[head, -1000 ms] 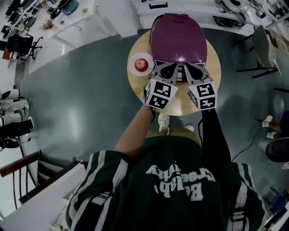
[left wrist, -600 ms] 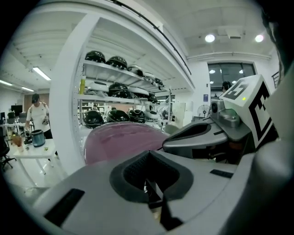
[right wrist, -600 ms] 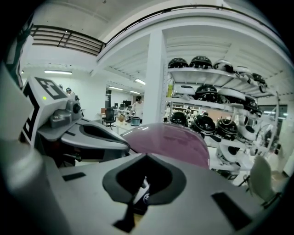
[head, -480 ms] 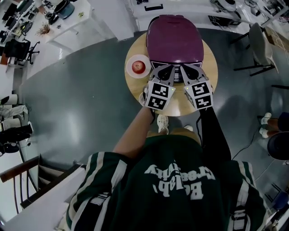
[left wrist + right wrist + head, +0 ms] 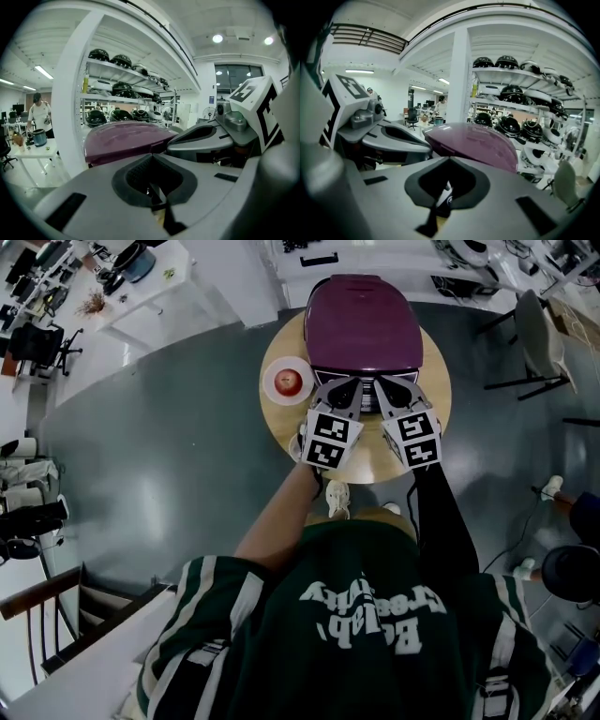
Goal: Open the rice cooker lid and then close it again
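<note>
**Status.** The cooker [image 5: 364, 322] stands on the far half of the round surface [image 5: 281, 427]. Its lid [image 5: 366, 301] is down and flush with the body. A plate [image 5: 270, 387] carrying an apple [image 5: 291, 379] sits just left of the cooker's near corner.

**Tools.** The left tool [image 5: 351, 382] and the right tool [image 5: 379, 382] lie side by side at the cooker's near edge, tips over the front panel just below the lid's lip. In each gripper view the jaws are together, leaving only the diamond-shaped gap between the pads. Neither tool clamps anything.

**Step in hand (judged).** Locating the lid release at the middle of the near edge. Opening is not yet under way.

**Procedure.**
1. Use one closed tip as a blunt pusher. The release itself cannot be made out in these views, so confirm contact before applying force.
2. Press squarely and along the tool's axis. An angled push is likely to slip off the glossy shell.
3. Brace the cooker body with the other tool so that it does not slide toward the far rim of the surface.
4. Once the lid frees, draw both tips toward the near side, clear of its swing. The hinge is presumably at the far side.
5. Keep the left tool away from the plate.
6. To close, press down on the near part of the lid until it seats flush.
</note>
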A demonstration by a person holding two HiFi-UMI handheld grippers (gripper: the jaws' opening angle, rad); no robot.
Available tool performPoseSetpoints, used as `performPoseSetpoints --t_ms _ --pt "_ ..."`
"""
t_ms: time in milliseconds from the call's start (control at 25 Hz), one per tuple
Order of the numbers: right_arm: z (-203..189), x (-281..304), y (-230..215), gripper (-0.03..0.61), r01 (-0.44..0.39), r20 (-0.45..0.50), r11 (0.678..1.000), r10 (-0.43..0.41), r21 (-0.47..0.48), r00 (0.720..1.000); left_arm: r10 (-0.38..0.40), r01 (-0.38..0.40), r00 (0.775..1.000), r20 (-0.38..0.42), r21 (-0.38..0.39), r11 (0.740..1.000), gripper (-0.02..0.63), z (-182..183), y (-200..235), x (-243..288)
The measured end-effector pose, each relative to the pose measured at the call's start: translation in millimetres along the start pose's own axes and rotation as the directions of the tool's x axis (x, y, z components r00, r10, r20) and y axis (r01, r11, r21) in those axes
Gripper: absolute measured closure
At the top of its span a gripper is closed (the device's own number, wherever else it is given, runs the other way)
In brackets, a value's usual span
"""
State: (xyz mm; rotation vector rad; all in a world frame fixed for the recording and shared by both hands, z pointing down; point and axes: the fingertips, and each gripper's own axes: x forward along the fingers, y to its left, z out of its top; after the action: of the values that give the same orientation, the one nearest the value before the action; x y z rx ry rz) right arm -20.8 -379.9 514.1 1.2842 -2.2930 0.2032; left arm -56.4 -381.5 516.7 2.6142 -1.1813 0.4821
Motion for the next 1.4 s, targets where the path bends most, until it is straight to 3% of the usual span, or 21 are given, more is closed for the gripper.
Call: performPoseSetpoints --t_ms 1400 --pt "6.3 3.1 -1.6 0.575 -0.002 0.005 1.0 0.002 0.027 1.0 -0.034 0.034 0.999 -0.007 -0.028 0.999 0.618 0.5 3.6 2.3"
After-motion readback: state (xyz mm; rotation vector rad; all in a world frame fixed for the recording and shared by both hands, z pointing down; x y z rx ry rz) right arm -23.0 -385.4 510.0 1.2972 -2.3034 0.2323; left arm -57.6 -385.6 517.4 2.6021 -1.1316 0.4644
